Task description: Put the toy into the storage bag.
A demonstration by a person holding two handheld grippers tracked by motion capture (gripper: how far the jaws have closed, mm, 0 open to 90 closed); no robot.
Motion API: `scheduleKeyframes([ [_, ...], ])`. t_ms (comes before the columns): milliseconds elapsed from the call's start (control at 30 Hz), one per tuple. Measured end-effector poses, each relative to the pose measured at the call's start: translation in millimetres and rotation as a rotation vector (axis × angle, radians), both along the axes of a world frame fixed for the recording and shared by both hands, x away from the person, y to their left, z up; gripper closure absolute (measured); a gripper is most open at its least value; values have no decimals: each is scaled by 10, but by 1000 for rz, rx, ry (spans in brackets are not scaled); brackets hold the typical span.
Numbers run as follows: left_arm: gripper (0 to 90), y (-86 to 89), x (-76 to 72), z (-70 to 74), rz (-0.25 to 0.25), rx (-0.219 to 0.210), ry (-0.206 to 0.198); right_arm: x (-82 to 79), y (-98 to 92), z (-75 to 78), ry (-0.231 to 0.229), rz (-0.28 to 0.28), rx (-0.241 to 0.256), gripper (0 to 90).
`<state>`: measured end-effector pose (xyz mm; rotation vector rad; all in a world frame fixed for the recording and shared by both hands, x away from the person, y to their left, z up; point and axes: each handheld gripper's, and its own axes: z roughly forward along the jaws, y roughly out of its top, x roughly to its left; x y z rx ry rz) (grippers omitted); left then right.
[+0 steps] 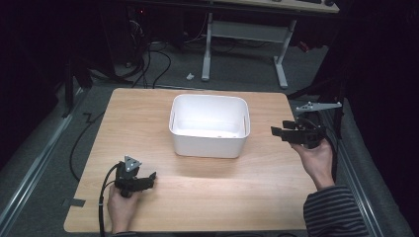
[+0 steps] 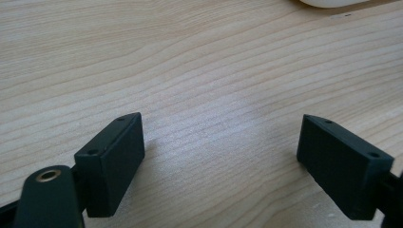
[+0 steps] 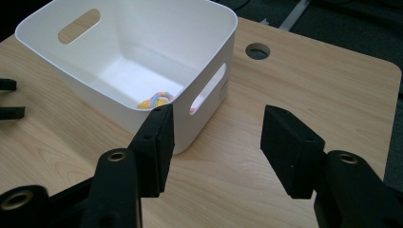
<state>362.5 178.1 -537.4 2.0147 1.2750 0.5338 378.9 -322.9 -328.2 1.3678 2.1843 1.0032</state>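
1 wooden table (image 1: 207, 192) carries 1 white bin (image 1: 209, 143) at its centre. 1 pastel ring toy (image 3: 156, 100) lies inside the bin against its near wall. The right gripper (image 1: 277, 131), jaws spread and empty, hovers just beside the bin. The left gripper (image 1: 150, 177), jaws also spread and empty, sits low over bare wood, well apart.

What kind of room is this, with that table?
Probably a lab or workshop: a wooden table with a white bin, loose cables on the floor, and a desk frame behind.
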Motion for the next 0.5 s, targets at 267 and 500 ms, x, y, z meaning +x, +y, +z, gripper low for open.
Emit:
scheduleKeyframes([
  [267, 164, 0, 0, 0, 0, 0, 0, -140, -141, -46, -13, -21, 19, 455],
  [500, 164, 0, 0, 0, 0, 0, 0, -274, -227, -88, -42, -30, 42, 464],
])
